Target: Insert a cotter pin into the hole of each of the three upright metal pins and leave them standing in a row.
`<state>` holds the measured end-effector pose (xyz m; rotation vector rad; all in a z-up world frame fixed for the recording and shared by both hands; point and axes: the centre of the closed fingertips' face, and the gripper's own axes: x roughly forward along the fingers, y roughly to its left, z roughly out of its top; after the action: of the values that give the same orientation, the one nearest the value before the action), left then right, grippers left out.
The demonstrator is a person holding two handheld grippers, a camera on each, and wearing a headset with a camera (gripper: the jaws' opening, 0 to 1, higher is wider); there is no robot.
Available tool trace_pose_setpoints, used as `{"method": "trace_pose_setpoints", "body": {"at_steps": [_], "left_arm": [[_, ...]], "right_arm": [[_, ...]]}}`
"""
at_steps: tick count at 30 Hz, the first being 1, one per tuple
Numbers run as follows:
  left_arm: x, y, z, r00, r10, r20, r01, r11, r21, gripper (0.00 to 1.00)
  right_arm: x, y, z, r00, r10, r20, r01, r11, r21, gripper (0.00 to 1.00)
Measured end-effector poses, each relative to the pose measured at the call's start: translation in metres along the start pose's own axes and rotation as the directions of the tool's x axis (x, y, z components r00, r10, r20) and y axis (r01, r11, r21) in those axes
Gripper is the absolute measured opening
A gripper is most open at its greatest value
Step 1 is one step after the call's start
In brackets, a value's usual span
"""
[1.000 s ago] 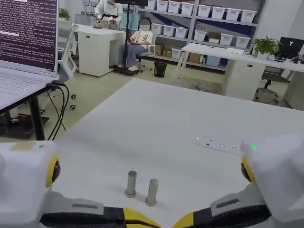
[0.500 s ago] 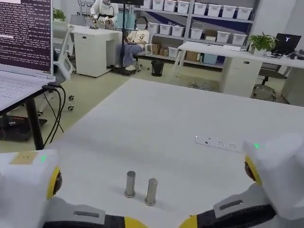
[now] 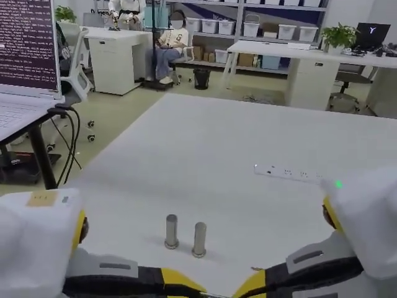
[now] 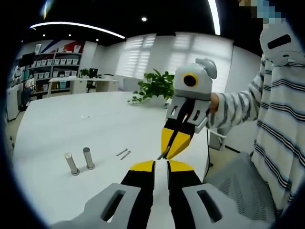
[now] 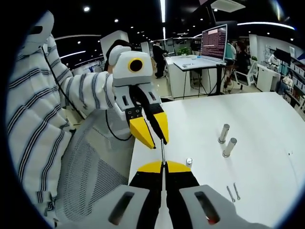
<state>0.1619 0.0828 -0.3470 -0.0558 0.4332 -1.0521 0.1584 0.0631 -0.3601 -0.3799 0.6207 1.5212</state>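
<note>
right gripper point(image 5: 162, 166) clamped on thin cotter pin point(image 5: 162, 151) | left gripper point(image 4: 167, 164) jaws nearly together (grip unclear) | two upright metal pins point(image 3: 172, 231) near table point(image 3: 248, 143) front edge

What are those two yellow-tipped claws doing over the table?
A person holds a claw in each hand over a white workbench. The right claw is shut on a thin cotter pin, and the left claw meets it tip to tip; whether that one grips the pin too is unclear. Two metal pins stand upright side by side on the bench, untouched. Two spare cotter pins lie loose near them.
</note>
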Motion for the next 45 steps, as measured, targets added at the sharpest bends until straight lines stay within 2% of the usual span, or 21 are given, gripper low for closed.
{"method": "trace_pose_setpoints", "body": {"at_steps": [2,6,9,12,14,19,25,28,30,31,33,36,39,41,45], "left_arm": [[0.001,0.008,-0.002,0.9995,0.029,-0.013,-0.029,0.999,0.014,0.13],[0.002,0.017,-0.003,0.9987,0.048,-0.017,-0.048,0.999,0.007,0.17],[0.004,0.022,-0.009,0.9969,0.057,-0.054,-0.056,0.998,0.027,0.19],[0.005,0.029,-0.014,0.9944,0.061,-0.087,-0.058,0.998,0.035,0.20],[0.006,0.033,-0.017,0.9914,0.066,-0.113,-0.060,0.997,0.050,0.20],[0.009,0.039,-0.023,0.9900,0.067,-0.124,-0.064,0.997,0.033,0.19],[0.014,0.043,-0.035,0.9828,0.074,-0.169,-0.067,0.997,0.048,0.20],[0.017,0.046,-0.038,0.9805,0.079,-0.180,-0.070,0.996,0.056,0.20],[0.020,0.047,-0.040,0.9772,0.076,-0.199,-0.062,0.995,0.072,0.20],[0.022,0.048,-0.044,0.9718,0.074,-0.224,-0.053,0.994,0.095,0.20],[0.024,0.047,-0.047,0.9684,0.059,-0.242,-0.037,0.995,0.093,0.20],[0.029,0.049,-0.047,0.9681,0.050,-0.246,-0.029,0.996,0.089,0.20],[0.031,0.052,-0.052,0.9578,0.048,-0.283,-0.015,0.993,0.121,0.19],[0.032,0.052,-0.057,0.9480,0.041,-0.316,0.004,0.990,0.139,0.19],[0.034,0.058,-0.063,0.9352,0.046,-0.351,0.013,0.987,0.163,0.19]], "right_arm": [[-0.001,-0.005,-0.003,0.9999,-0.016,0.006,0.016,1.000,0.018,0.00],[-0.002,-0.014,-0.015,0.9984,-0.054,-0.021,0.054,0.998,0.015,0.00],[-0.001,-0.020,-0.023,0.9962,-0.078,-0.040,0.078,0.997,0.013,0.00],[0.002,-0.026,-0.035,0.9897,-0.111,-0.090,0.109,0.994,-0.025,0.00],[0.005,-0.027,-0.038,0.9876,-0.121,-0.100,0.118,0.992,-0.032,0.00],[0.011,-0.030,-0.042,0.9856,-0.128,-0.110,0.126,0.992,-0.025,0.00],[0.019,-0.037,-0.050,0.9774,-0.149,-0.150,0.149,0.989,-0.016,0.00],[0.024,-0.037,-0.053,0.9750,-0.152,-0.162,0.153,0.988,-0.006,0.00],[0.027,-0.038,-0.055,0.9730,-0.156,-0.170,0.158,0.987,-0.002,0.00],[0.029,-0.039,-0.056,0.9717,-0.159,-0.175,0.162,0.987,0.002,0.00],[0.033,-0.040,-0.056,0.9713,-0.162,-0.174,0.168,0.986,0.016,0.00],[0.037,-0.041,-0.057,0.9697,-0.165,-0.180,0.171,0.985,0.018,0.00],[0.041,-0.043,-0.061,0.9650,-0.172,-0.198,0.177,0.984,0.012,0.00],[0.043,-0.044,-0.063,0.9642,-0.171,-0.203,0.179,0.984,0.022,0.00],[0.045,-0.045,-0.064,0.9646,-0.174,-0.198,0.183,0.983,0.031,0.00]]}}
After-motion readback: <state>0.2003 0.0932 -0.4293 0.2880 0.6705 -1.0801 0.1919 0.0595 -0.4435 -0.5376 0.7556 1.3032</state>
